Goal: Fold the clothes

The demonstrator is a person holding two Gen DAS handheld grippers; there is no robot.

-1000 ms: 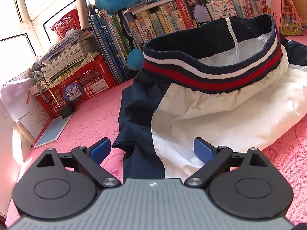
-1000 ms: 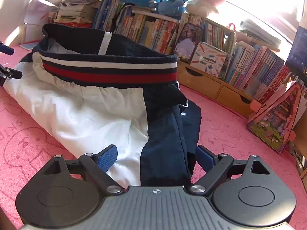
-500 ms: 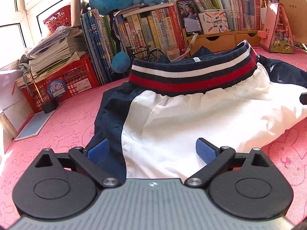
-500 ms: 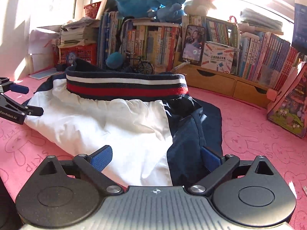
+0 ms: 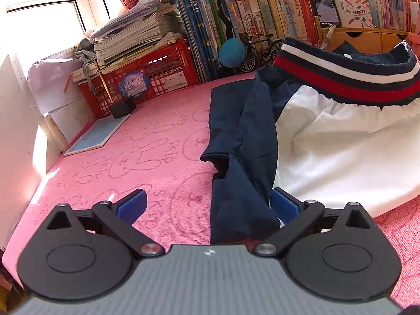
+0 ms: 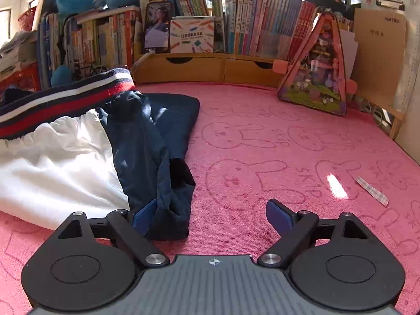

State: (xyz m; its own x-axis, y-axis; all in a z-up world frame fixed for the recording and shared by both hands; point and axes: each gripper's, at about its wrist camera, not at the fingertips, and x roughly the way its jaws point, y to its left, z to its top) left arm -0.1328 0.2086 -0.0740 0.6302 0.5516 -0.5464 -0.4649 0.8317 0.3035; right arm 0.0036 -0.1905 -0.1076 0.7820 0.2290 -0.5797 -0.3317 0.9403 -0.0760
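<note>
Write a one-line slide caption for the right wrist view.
Right gripper closing around the jacket's navy sleeve on pink mat.

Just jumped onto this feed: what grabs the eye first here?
The navy-and-white jacket with its red-striped hem, heaped on the pink bunny-print mat. Both tongs, left and right, sit open at its navy edges, the right closing. Crowded bookshelves stand behind.

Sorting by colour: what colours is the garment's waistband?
Navy, white and red stripes on the waistband; clearest in the left wrist view.
</note>
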